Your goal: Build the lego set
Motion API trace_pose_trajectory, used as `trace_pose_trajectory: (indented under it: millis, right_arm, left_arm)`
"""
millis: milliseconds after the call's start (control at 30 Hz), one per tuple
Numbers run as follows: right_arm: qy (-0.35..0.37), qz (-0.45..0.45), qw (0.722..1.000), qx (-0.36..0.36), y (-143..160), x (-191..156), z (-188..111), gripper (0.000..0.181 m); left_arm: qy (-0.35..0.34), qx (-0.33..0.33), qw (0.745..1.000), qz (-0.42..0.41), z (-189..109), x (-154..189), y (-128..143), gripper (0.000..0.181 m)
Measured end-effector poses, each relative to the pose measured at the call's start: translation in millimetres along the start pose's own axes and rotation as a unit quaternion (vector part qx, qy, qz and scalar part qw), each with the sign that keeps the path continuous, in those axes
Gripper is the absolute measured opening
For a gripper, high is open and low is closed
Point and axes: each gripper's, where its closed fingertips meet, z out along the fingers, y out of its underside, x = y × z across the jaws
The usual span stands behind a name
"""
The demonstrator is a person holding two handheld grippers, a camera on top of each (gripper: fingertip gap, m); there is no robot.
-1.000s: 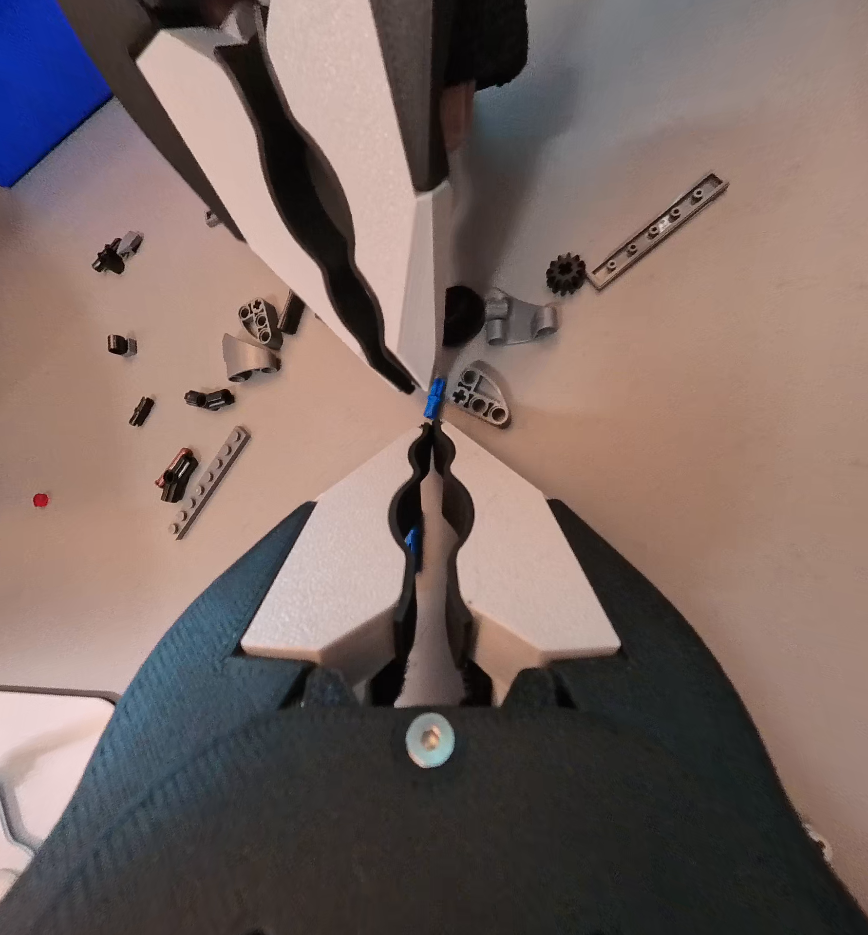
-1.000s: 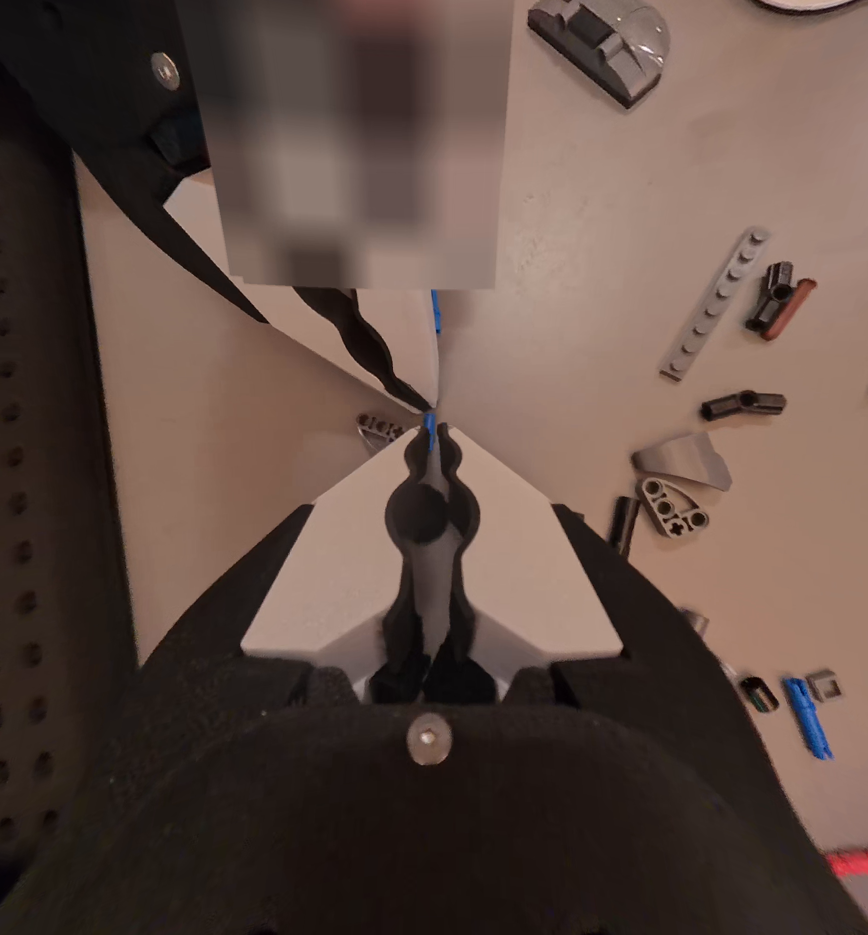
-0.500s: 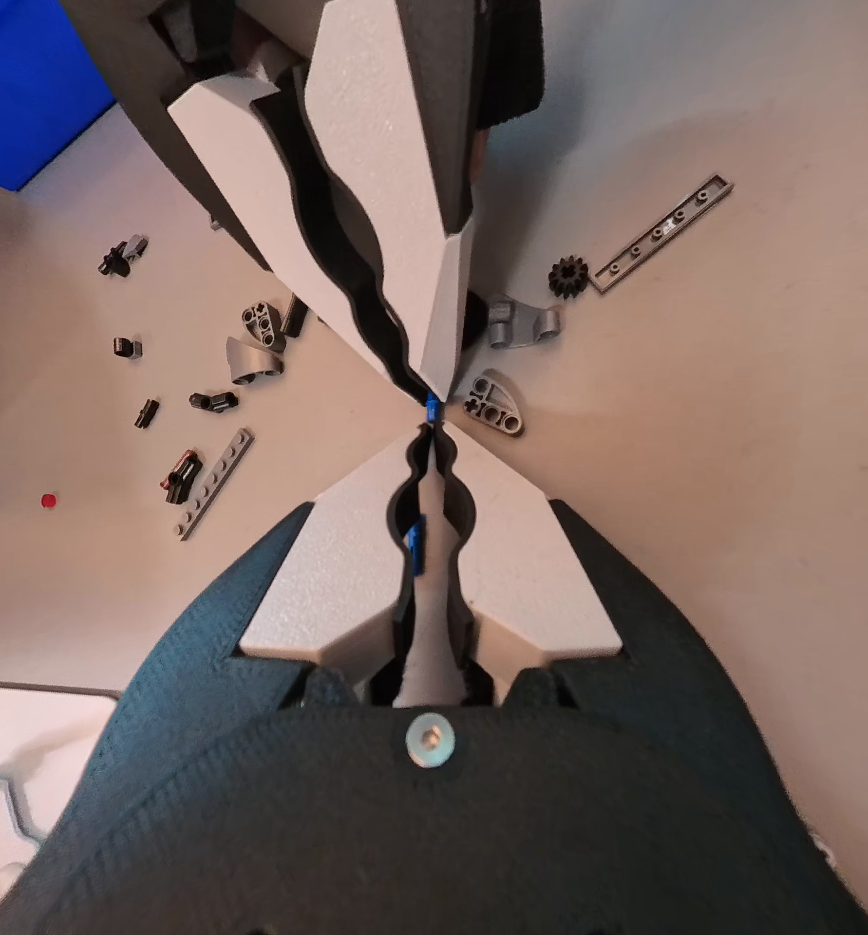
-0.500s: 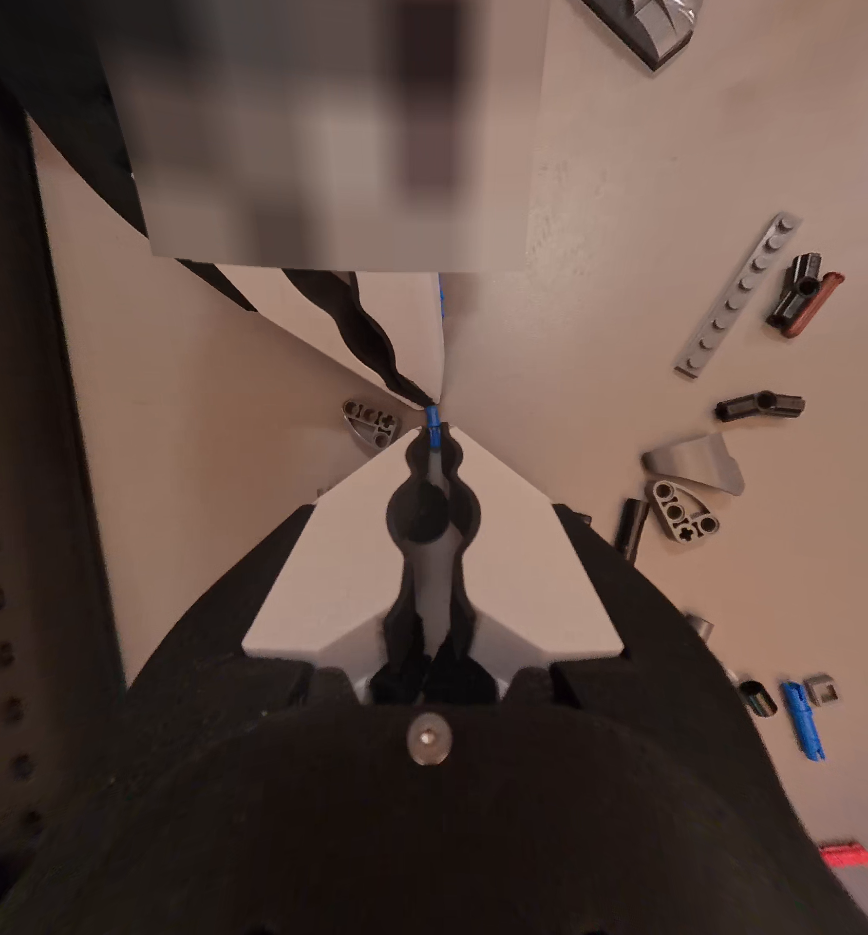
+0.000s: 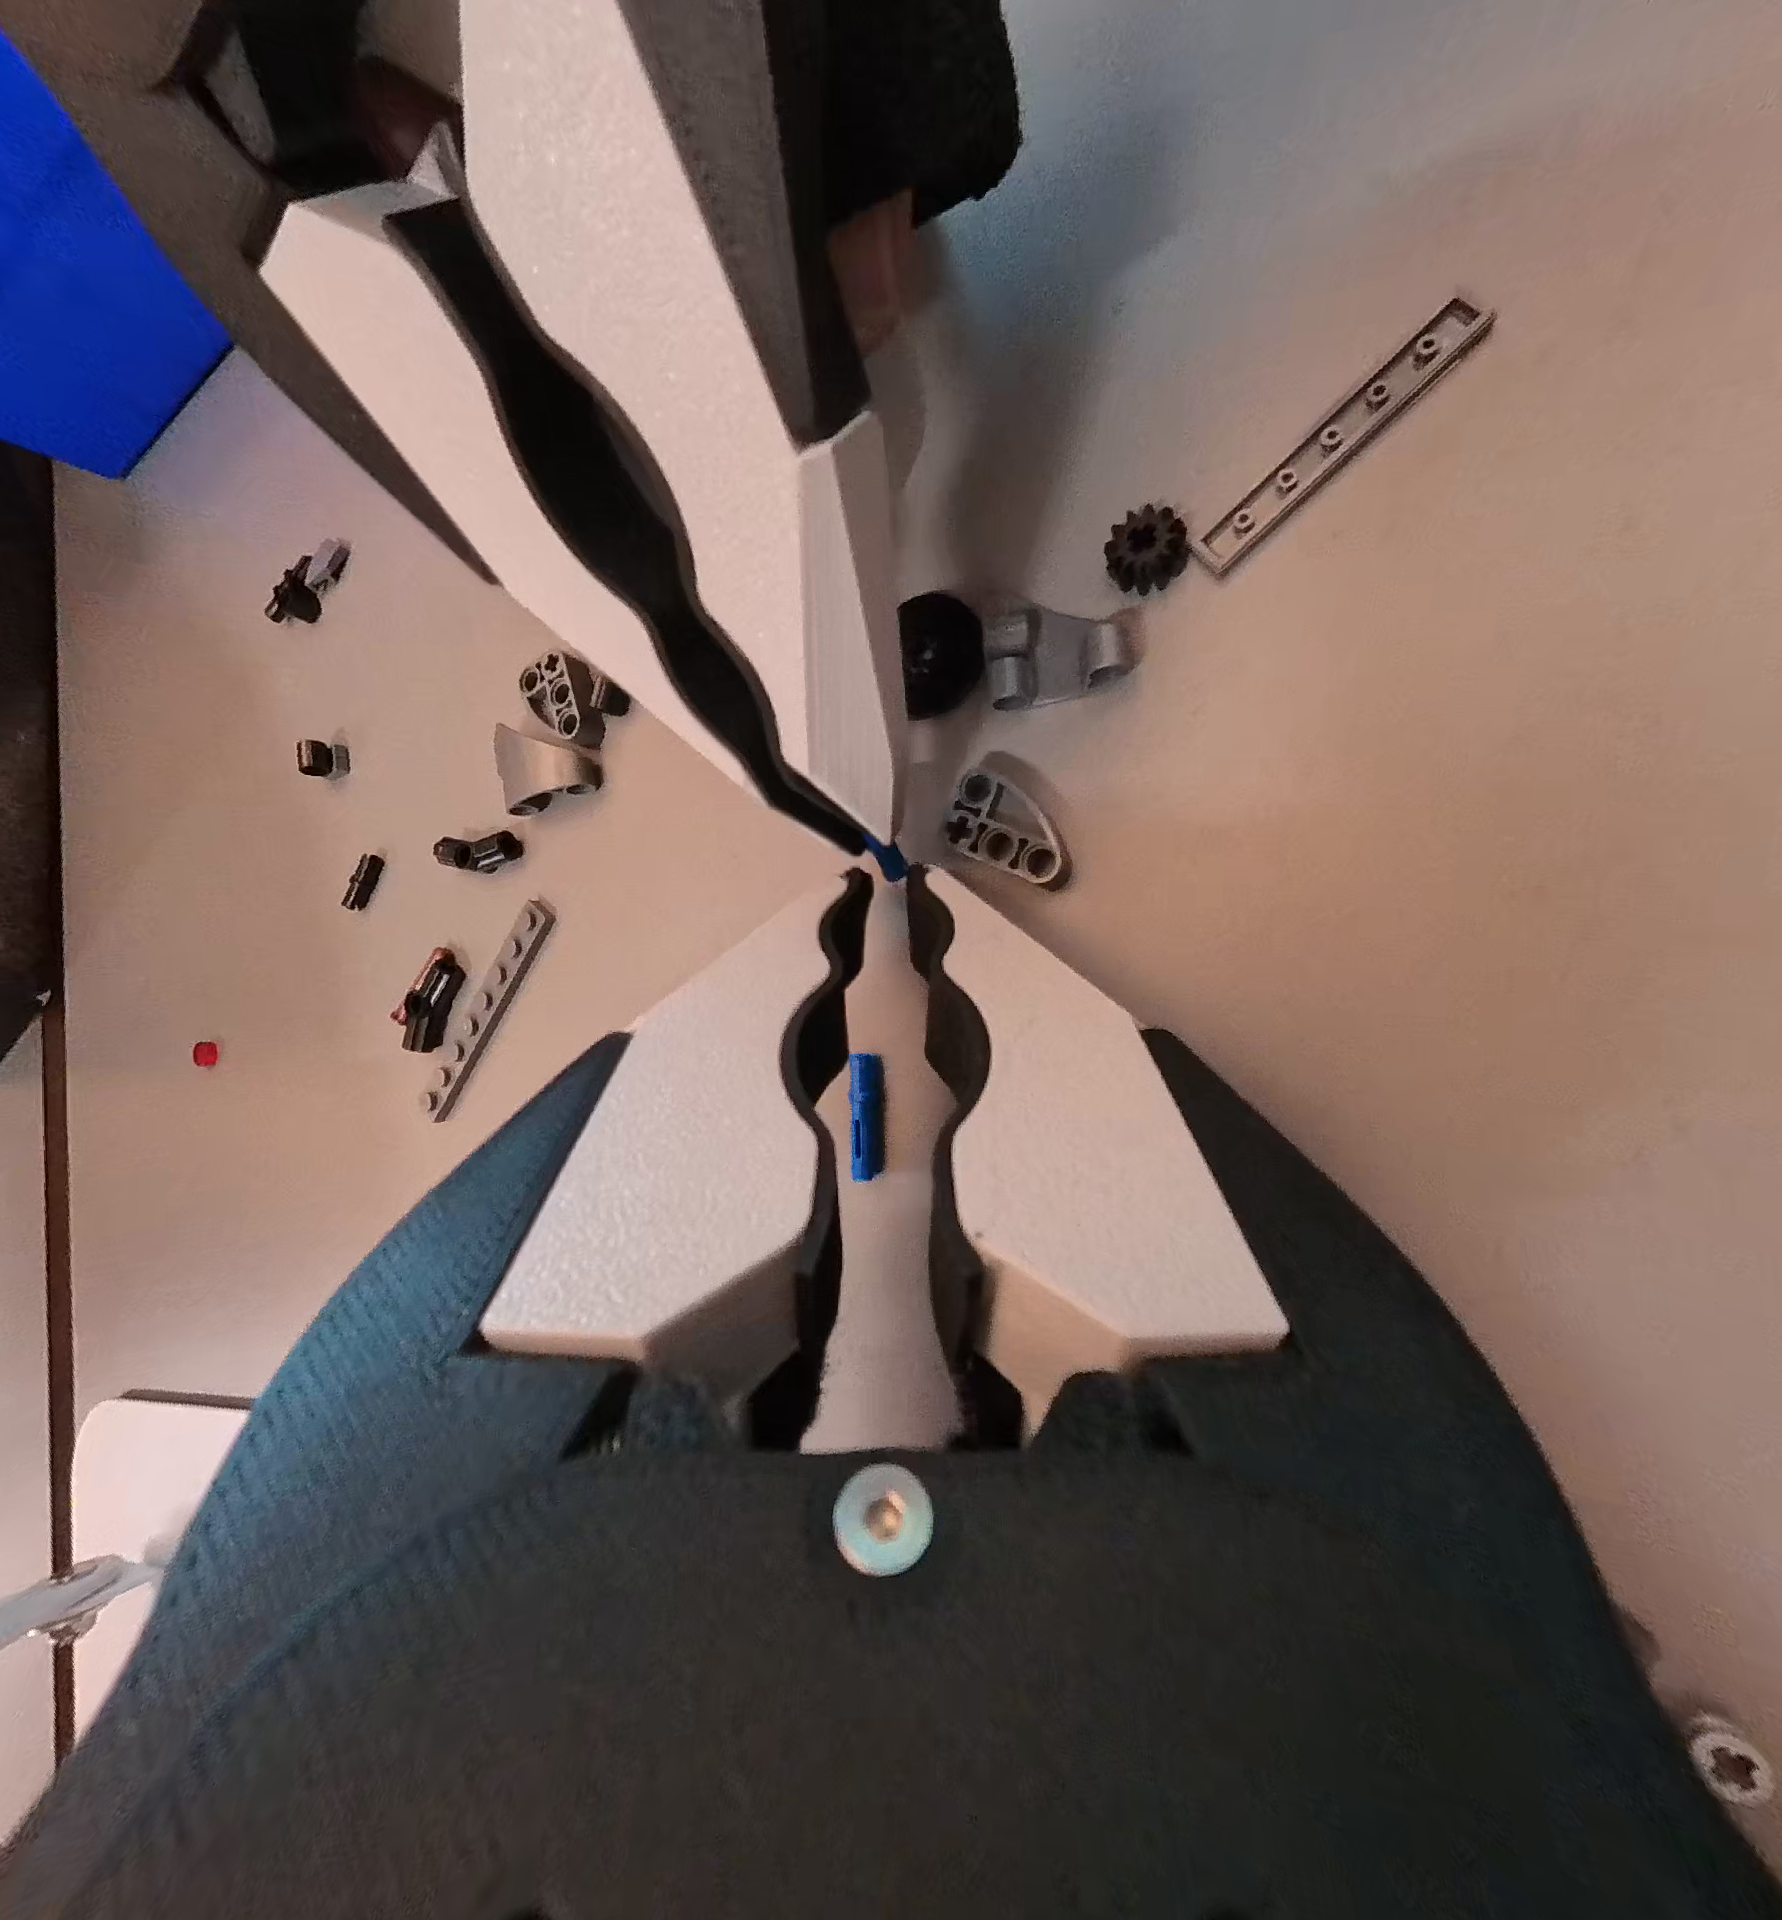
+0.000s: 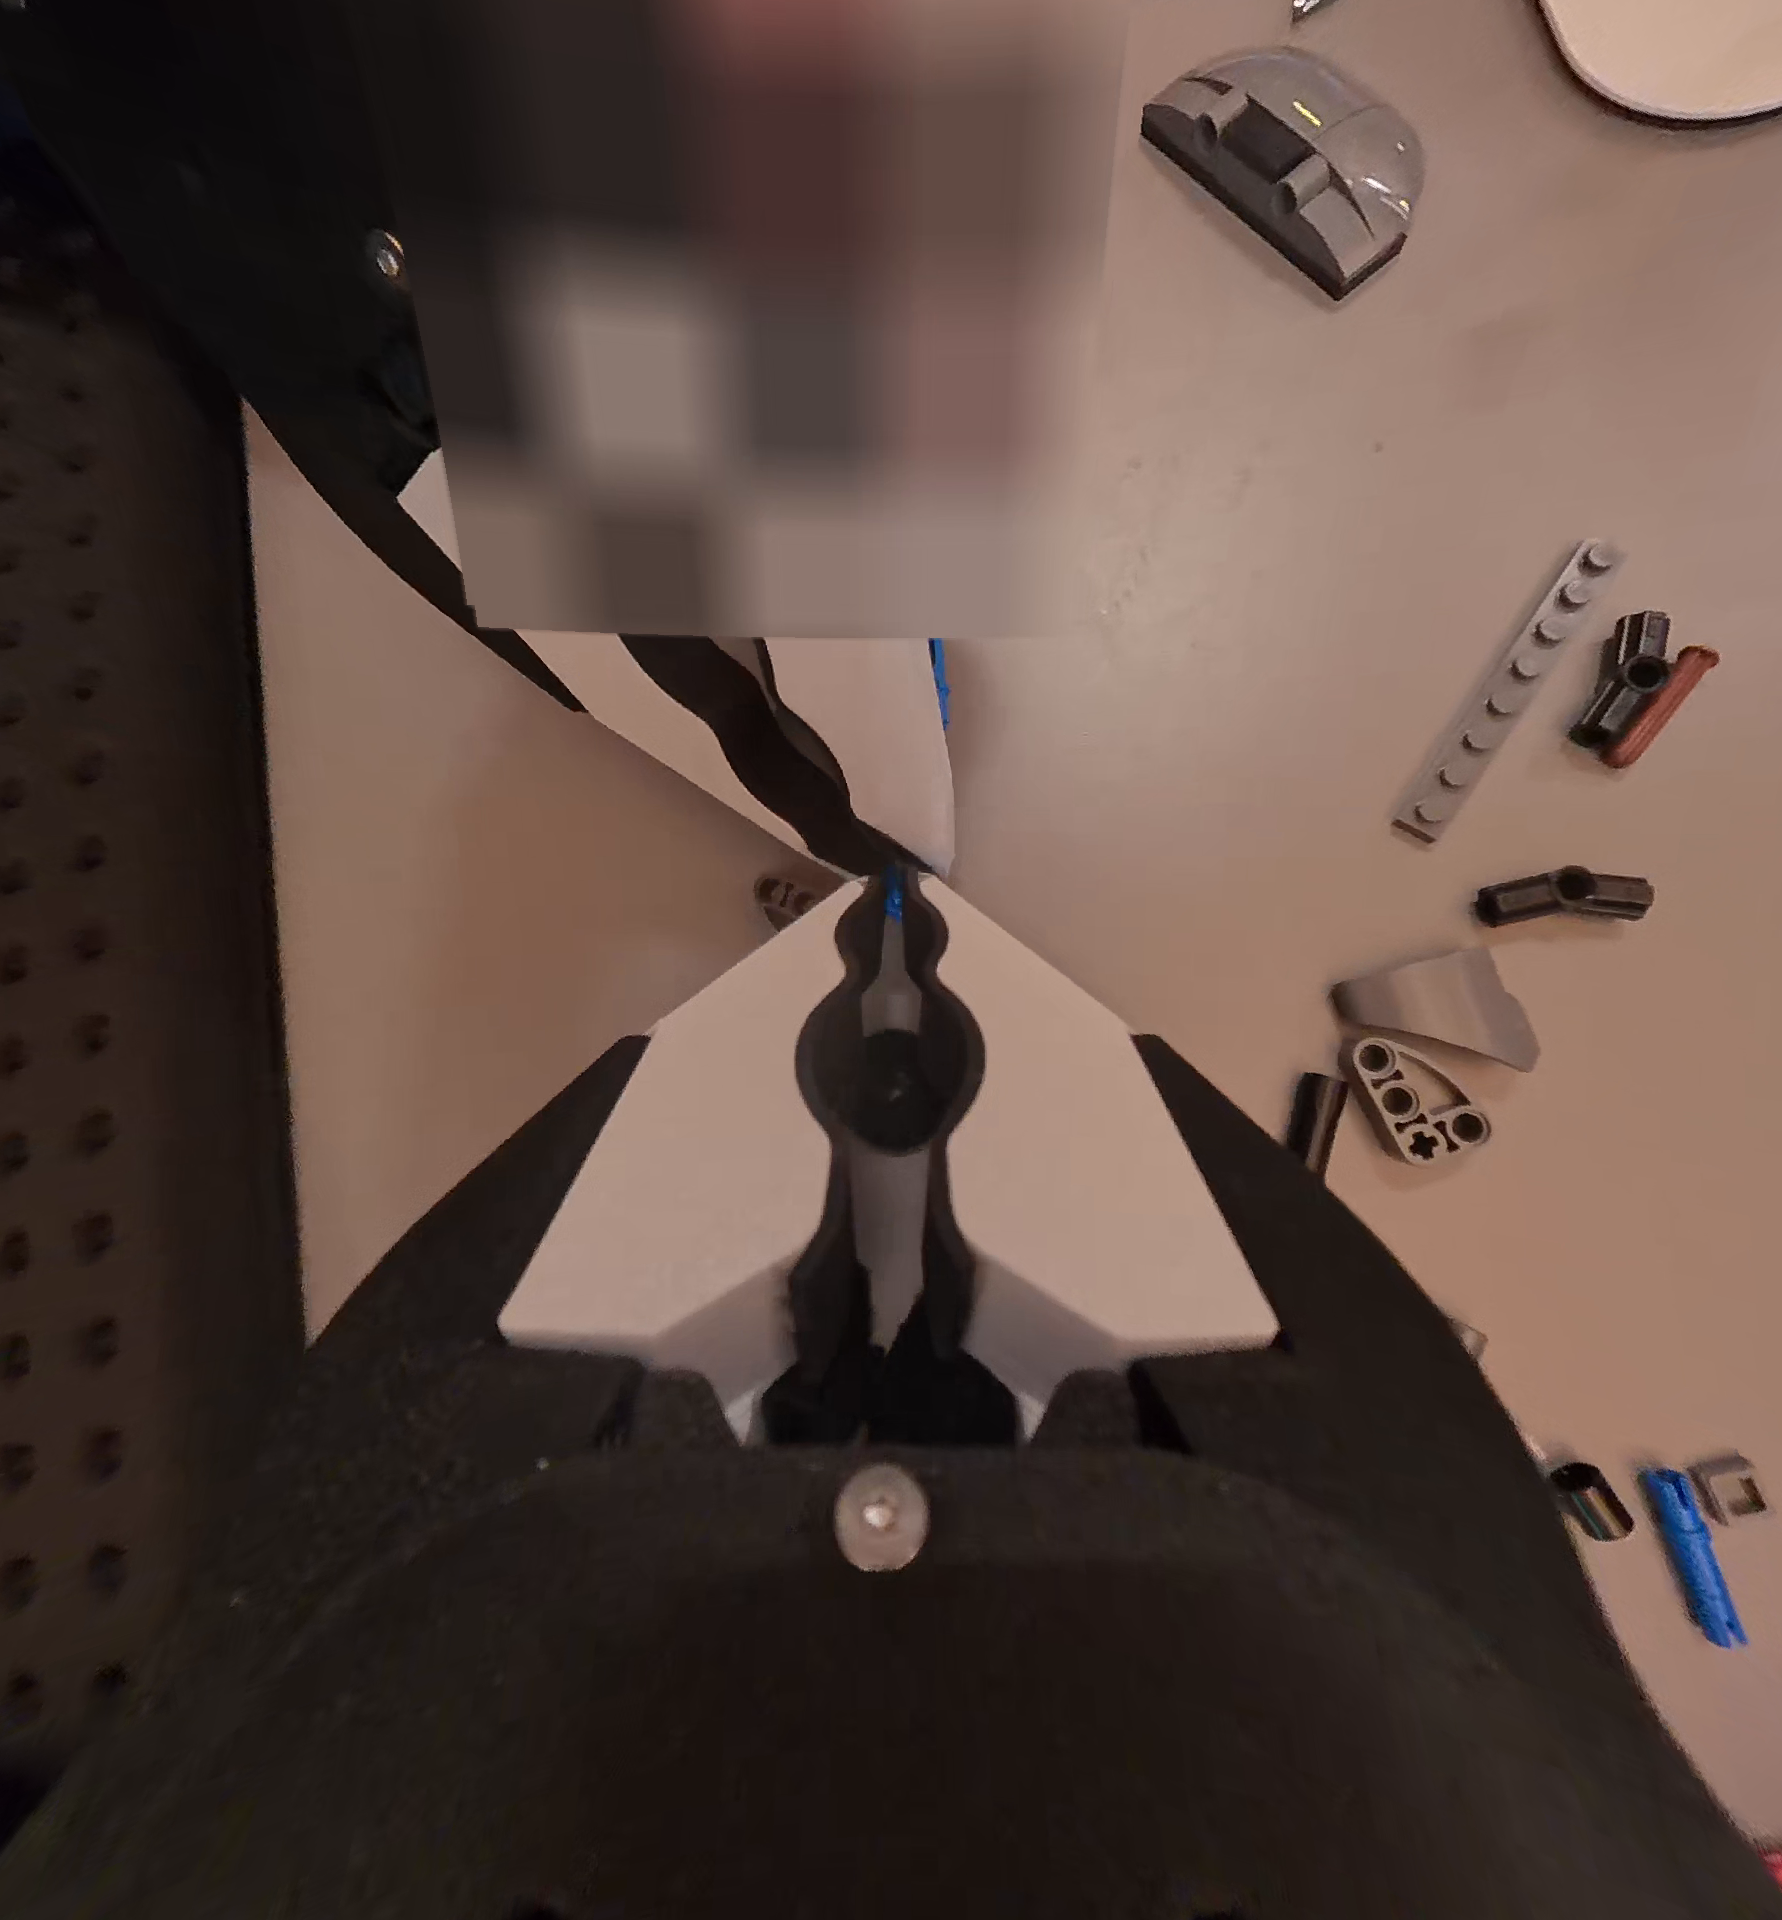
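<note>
A small blue pin [image 5: 889, 858] sits where the two grippers meet tip to tip above the beige table [image 5: 1438, 1039]. My right gripper [image 6: 895, 891] is shut on this pin [image 6: 895, 898]; in the left wrist view it [image 5: 866, 836] reaches down from the top. My left gripper [image 5: 883, 883] has its jaws a little apart, with the pin's end at their mouth. In the right wrist view it [image 6: 902, 862] comes in from above. A second blue pin [image 5: 864, 1117] lies on the table, seen between my left fingers.
Loose parts lie around: a grey curved beam [image 5: 1006, 831], black gear [image 5: 1145, 545], long grey plates [image 5: 1349, 452] [image 6: 1510, 691], a longer blue pin [image 6: 1692, 1553] and a windscreen piece [image 6: 1282, 166]. A blue box [image 5: 35, 260] stands far left. A black perforated surface [image 6: 56, 935] borders the table. My left and right fingertips are right by each other.
My left gripper's jaws, shut on the blue pin before, have parted a little. The right gripper stays shut on the pin. The pin on the table now shows fully.
</note>
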Motion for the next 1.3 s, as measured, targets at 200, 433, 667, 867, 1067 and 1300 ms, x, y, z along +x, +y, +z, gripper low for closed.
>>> trace_pose_trajectory:
  millis: [200, 433, 667, 867, 1067, 1300]
  right_arm:
    - [0.003, 0.001, 1.0, -0.001, 1, 1, 0, 0.001]
    - [0.007, 0.011, 1.0, 0.025, -7, 5, -5, 0.001]
    - [0.011, 0.021, 0.999, 0.047, -12, 9, -9, 0.001]
    - [0.004, 0.028, 0.998, 0.055, -14, 8, -10, 0.001]
    - [-0.004, 0.031, 0.998, 0.057, -13, 6, -11, 0.001]
    - [-0.005, 0.029, 0.998, 0.049, -10, 6, -11, 0.0]
  left_arm:
    - [0.0, 0.001, 1.0, -0.001, 0, 0, 0, 0.001]
    - [-0.012, 0.02, 1.0, -0.02, -3, -8, -3, 0.01]
    - [-0.031, 0.03, 0.999, -0.019, -6, -13, -7, 0.008]
    - [-0.041, 0.033, 0.998, -0.017, -8, -16, -8, 0.003]
    - [-0.035, 0.036, 0.999, -0.014, -11, -15, -9, 0.003]
    - [-0.024, 0.045, 0.999, -0.012, -14, -12, -12, 0.002]
